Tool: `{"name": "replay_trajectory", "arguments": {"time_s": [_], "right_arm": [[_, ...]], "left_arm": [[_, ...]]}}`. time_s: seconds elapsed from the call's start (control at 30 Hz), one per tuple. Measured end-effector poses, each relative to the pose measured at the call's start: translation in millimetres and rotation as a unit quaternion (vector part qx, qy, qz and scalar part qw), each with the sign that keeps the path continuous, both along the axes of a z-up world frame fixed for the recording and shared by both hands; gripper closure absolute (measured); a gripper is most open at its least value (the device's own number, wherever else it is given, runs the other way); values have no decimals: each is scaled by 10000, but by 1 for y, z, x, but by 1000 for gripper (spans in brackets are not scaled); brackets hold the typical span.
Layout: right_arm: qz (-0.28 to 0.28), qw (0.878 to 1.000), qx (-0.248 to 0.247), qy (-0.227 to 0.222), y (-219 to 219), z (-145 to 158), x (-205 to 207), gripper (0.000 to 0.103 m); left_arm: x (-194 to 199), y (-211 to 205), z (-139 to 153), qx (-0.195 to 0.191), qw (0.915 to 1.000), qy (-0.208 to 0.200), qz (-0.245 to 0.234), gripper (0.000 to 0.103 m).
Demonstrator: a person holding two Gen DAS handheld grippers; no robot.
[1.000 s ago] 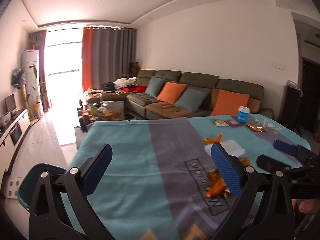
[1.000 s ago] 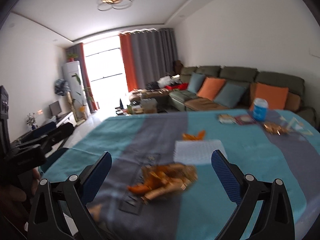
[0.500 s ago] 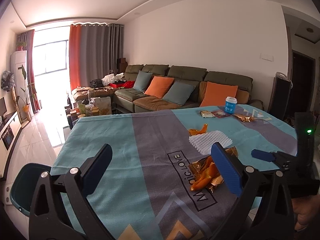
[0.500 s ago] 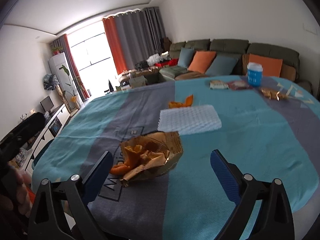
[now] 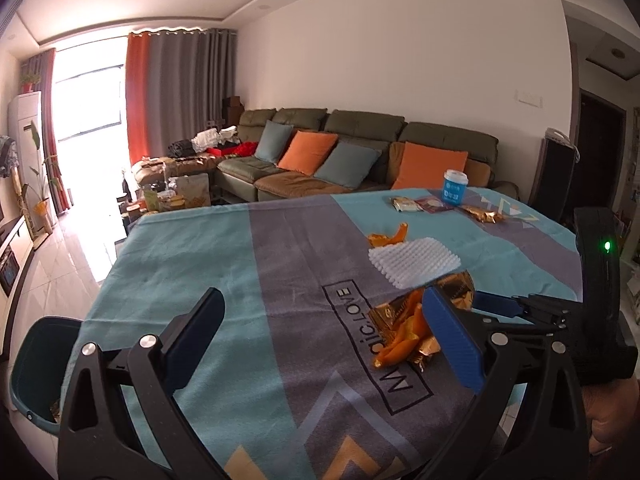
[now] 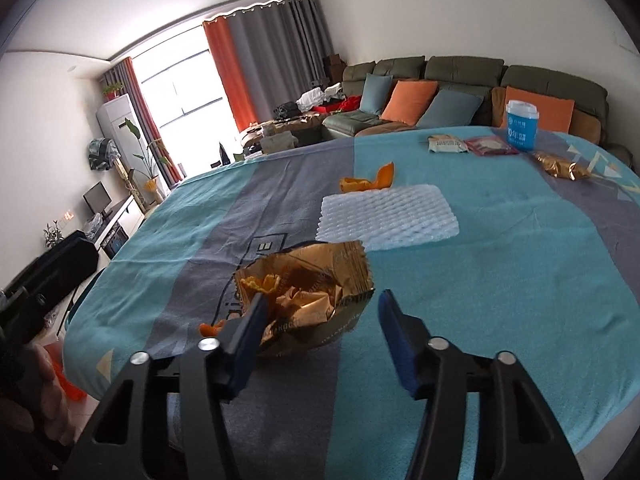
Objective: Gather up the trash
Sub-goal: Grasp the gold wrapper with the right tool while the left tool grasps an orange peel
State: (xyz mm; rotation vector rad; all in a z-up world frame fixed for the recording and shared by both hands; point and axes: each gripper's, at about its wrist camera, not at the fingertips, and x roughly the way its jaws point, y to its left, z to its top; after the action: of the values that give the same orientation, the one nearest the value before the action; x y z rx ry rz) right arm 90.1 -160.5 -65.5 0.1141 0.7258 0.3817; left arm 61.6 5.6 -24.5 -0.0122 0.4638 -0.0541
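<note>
Our right gripper (image 6: 320, 312) was the nearer one, jaws spread, straddling the near end of the crumpled gold snack wrapper (image 6: 308, 284) with orange peel inside, near the table's (image 6: 520, 280) front edge. Its torn mouth pointed away; long axis ran roughly across the jaws. Left gripper (image 5: 320, 332) hovered, jaws spread, empty.

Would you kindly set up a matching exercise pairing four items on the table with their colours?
Things:
1. cup
2. foam sheet
3. peel
4. crumpled wrapper

Colours:
A. white
B. gold
C. blue with a white lid
D. orange

Pairs: 1-C, 2-A, 3-D, 4-B
</note>
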Motion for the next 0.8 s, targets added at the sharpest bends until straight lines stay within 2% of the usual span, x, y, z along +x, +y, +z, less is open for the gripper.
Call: {"name": "replay_trajectory", "arguments": {"time_s": [0.23,0.27,0.3,0.57,0.63,0.67,0.7,0.77,0.8], "right_arm": [[61,9996,223,143,-9,-4,6,74],[69,9995,253,173,-10,-5,7,82],[80,9994,266,190,-11,-6,7,84],[111,9982,523,260,-16,-6,8,90],[103,9981,542,261,-15,-6,7,90],[103,9980,568,259,-16,-5,7,90],[109,9980,574,256,-16,-4,7,90],[104,9979,577,264,-17,-5,8,90],[106,9979,574,271,-16,-5,7,90]], "left_arm": [[15,-12,-17,30,9992,305,-251,6],[17,-14,-19,36,9991,329,-272,6],[20,-17,-21,53,9989,355,-304,6],[42,-42,-45,300,9946,721,-680,6],[47,-47,-50,300,9931,852,-750,16],[51,-49,-54,243,9913,983,-844,26],[53,-50,-57,227,9904,1071,-849,29],[59,-51,-63,112,9879,1256,-906,42],[61,-50,-66,42,9872,1309,-907,45]]}}
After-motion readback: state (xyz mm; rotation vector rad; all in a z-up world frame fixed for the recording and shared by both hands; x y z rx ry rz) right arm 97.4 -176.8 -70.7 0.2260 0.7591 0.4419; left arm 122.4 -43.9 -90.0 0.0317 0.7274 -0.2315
